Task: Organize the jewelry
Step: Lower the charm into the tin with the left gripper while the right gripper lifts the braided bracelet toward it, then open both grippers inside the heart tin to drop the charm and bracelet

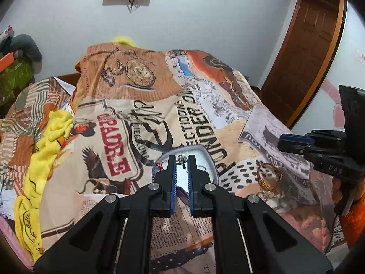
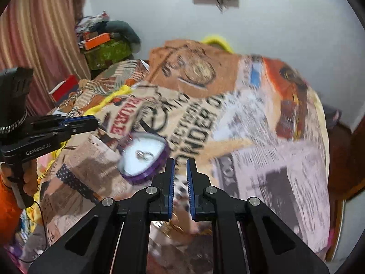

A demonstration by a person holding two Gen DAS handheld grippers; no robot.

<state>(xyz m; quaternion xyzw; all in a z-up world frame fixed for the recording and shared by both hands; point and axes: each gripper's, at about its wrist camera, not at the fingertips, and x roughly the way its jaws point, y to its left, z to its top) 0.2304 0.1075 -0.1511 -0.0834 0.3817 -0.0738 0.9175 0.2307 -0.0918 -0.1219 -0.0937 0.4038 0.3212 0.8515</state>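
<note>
Gleaming silver pendant (image 1: 181, 159) above purple-rimmed box (image 1: 208, 157)
</note>
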